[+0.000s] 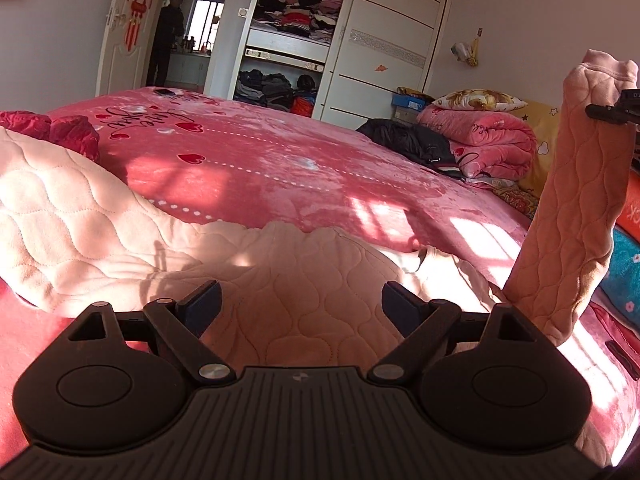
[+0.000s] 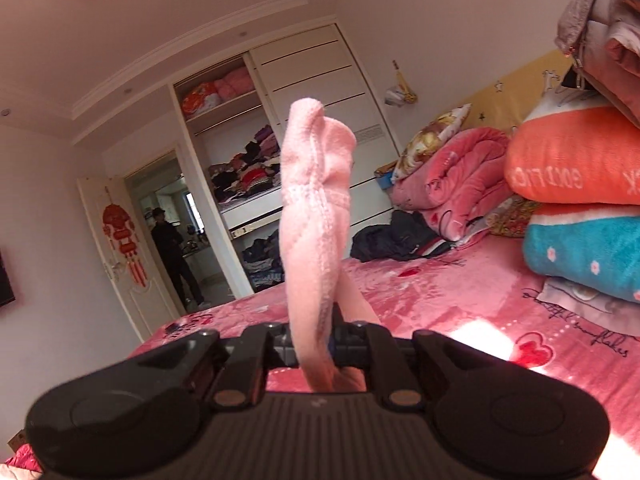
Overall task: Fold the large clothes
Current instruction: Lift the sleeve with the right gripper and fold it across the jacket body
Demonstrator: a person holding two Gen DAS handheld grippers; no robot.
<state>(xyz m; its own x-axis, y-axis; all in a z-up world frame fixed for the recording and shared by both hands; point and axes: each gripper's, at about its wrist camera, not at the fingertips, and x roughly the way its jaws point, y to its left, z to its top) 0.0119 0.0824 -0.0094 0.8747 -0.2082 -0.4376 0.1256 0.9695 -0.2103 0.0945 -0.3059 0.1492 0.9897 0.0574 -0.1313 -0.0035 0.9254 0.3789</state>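
A big pink quilted top (image 1: 280, 280) lies spread out on the bed (image 1: 280, 168), close to the near edge. The bed has a pink cover with red hearts on it.

The left tongs (image 1: 300, 304) are wide open. They hang just over the middle of the top, and nothing is between them.

The right tongs (image 2: 334, 344) are pinched tight on one sleeve (image 2: 316, 208) of the top. The sleeve stands up high in the air on the right side, and its cuff sticks up past the tongs. The low end of the sleeve joins the rest of the top on the bed.

A dark jacket (image 1: 412, 140) lies on the far right part of the bed. Beside it is a rolled pink blanket (image 1: 488, 136) with a flowery pillow (image 1: 476, 100) on top. Near on the right is a stack of folded blankets (image 2: 580, 220), orange and blue.

Far away is an open wardrobe (image 1: 296, 12) full of clothes. A person (image 1: 166, 40) in dark clothes stands in the doorway on the far left.
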